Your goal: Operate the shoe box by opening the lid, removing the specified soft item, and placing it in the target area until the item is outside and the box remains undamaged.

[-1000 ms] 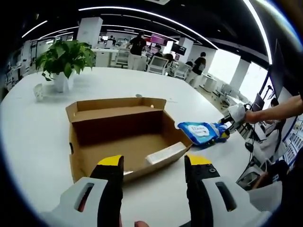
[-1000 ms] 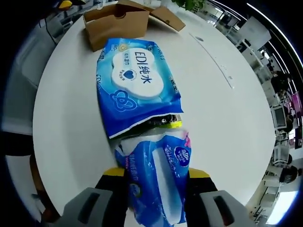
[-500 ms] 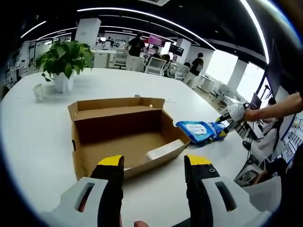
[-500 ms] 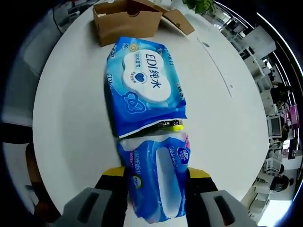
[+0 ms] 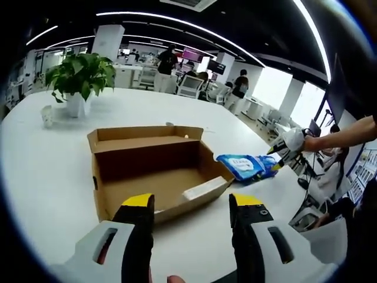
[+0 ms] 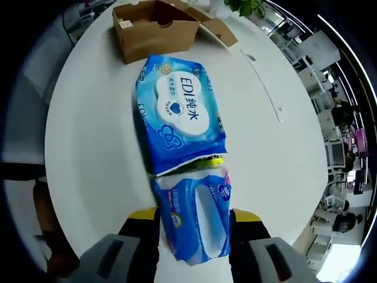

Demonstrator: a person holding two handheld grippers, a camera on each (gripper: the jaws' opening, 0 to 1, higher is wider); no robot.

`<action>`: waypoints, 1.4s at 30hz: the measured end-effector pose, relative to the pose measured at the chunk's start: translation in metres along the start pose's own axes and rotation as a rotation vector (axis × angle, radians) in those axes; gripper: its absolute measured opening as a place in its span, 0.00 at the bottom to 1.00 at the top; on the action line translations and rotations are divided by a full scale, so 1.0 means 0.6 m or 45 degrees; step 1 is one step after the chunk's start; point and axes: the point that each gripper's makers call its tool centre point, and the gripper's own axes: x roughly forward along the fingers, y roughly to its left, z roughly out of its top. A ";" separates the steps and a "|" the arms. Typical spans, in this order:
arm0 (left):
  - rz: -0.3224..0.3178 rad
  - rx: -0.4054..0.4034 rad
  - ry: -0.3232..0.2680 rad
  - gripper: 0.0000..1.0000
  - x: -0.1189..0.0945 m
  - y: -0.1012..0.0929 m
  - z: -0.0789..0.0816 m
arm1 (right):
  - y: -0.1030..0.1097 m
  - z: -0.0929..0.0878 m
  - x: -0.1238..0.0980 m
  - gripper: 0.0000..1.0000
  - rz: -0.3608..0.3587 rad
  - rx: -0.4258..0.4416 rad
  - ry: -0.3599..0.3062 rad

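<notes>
White round table point(image 5: 41, 171) spreading through an open-plan office, potted plant point(image 5: 79, 73) sitting at its far edge. Showing in the left gripper view: open shoe box point(image 5: 154, 168) holding a pale flat piece point(image 5: 204, 190), left gripper point(image 5: 191, 206) hovering with jaws apart, bare tabletop lying around the box. Showing in the right gripper view: wipes pack point(image 6: 179, 112) lying outside the box, touching a tissue pack point(image 6: 197, 215) sitting between the right gripper point(image 6: 194, 219) jaws near the table edge; grip impossible to confirm.

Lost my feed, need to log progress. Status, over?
Left tool open, empty. Right tool open around tissue pack. Wet wipes pack out on table; shoe box open, intact. Nothing obstructing.
</notes>
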 end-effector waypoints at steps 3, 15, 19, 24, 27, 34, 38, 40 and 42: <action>-0.016 0.011 -0.001 0.52 -0.002 -0.004 -0.002 | 0.001 0.001 -0.006 0.47 0.005 0.046 -0.003; -0.105 0.058 -0.009 0.53 0.010 -0.024 0.000 | -0.009 0.056 -0.074 0.46 -0.081 0.405 -0.177; -0.127 0.092 -0.004 0.53 0.016 -0.030 0.001 | -0.009 0.078 -0.096 0.46 -0.108 0.544 -0.258; -0.136 0.096 -0.012 0.53 0.025 -0.027 0.002 | -0.011 0.118 -0.129 0.46 -0.124 0.706 -0.403; -0.140 0.101 -0.008 0.53 0.029 -0.024 -0.001 | -0.009 0.135 -0.137 0.47 -0.107 0.755 -0.453; -0.146 0.125 -0.011 0.53 0.027 -0.019 -0.003 | 0.008 0.177 -0.148 0.49 -0.088 0.788 -0.514; -0.142 0.115 -0.015 0.53 0.028 -0.014 -0.006 | 0.012 0.211 -0.148 0.50 -0.048 0.866 -0.589; -0.143 0.117 -0.011 0.53 0.034 -0.009 -0.014 | 0.011 0.230 -0.147 0.51 -0.036 0.888 -0.623; -0.140 0.139 0.007 0.53 0.035 -0.009 -0.018 | 0.011 0.248 -0.143 0.51 -0.021 0.898 -0.644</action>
